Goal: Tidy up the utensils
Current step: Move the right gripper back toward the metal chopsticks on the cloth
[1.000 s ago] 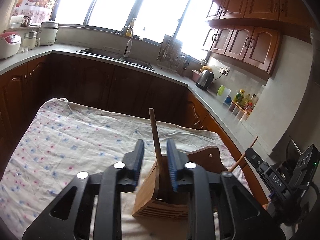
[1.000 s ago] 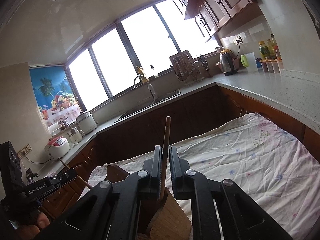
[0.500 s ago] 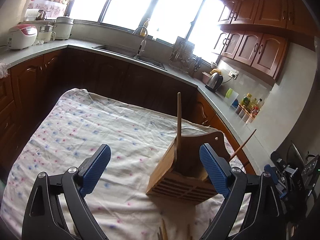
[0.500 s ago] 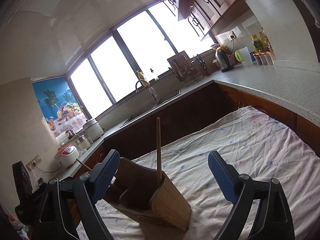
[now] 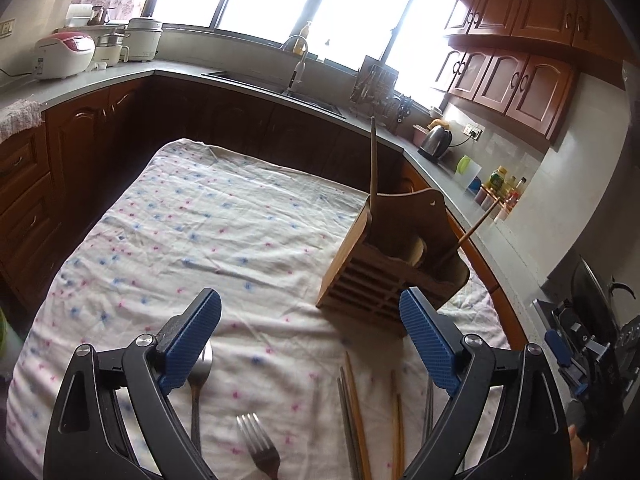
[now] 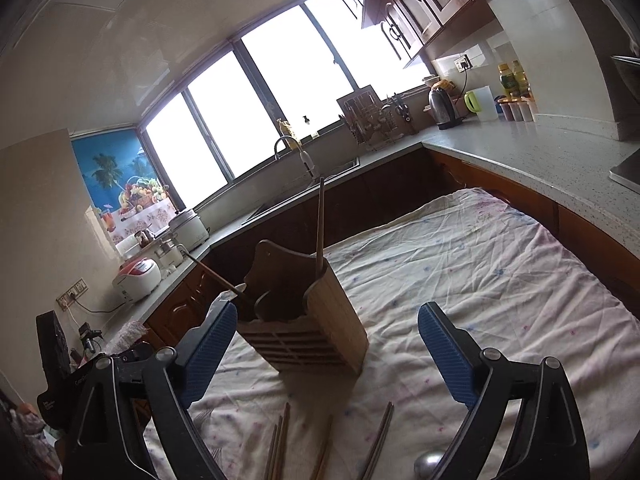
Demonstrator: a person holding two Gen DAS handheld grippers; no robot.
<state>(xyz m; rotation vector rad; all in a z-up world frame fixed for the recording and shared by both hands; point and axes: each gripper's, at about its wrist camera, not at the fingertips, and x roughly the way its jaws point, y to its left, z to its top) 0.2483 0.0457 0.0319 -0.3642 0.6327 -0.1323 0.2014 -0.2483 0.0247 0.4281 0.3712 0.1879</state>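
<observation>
Left wrist view first: the left gripper (image 5: 310, 344) is spread wide with nothing between the pads. The wooden holder (image 5: 390, 264) sits on the cloth (image 5: 200, 220) just past the right fingertip, with one stick (image 5: 373, 164) standing upright in its far corner and a second stick (image 5: 478, 224) leaning out to the right. Loose stuff is laid out on the near side of the fingers: a spoon (image 5: 199, 376) partly hidden under the left pad, a fork (image 5: 258, 446) between the fingers and low down, and chopsticks (image 5: 354, 408) closer to the right finger. So the next pick is probably meant from that pile. A single piece should be singled out, not two at once, and the chopsticks are lying nearly touching, so the pads are best dropped around one end where they fan apart.

Right wrist view: the right gripper (image 6: 324, 346) is also wide and empty. The holder (image 6: 304, 320) is seen just beyond the left pad, upright. More chopsticks (image 6: 280, 444) lie between the fingers near the bottom edge, and a rounded metal bit (image 6: 428, 462), maybe a spoon bowl, is tucked by the right finger, hard to say. Thin flat metal is likely to slip on cloth, so a low, near-flat approach and a grip across the handle is judged safer.
</observation>
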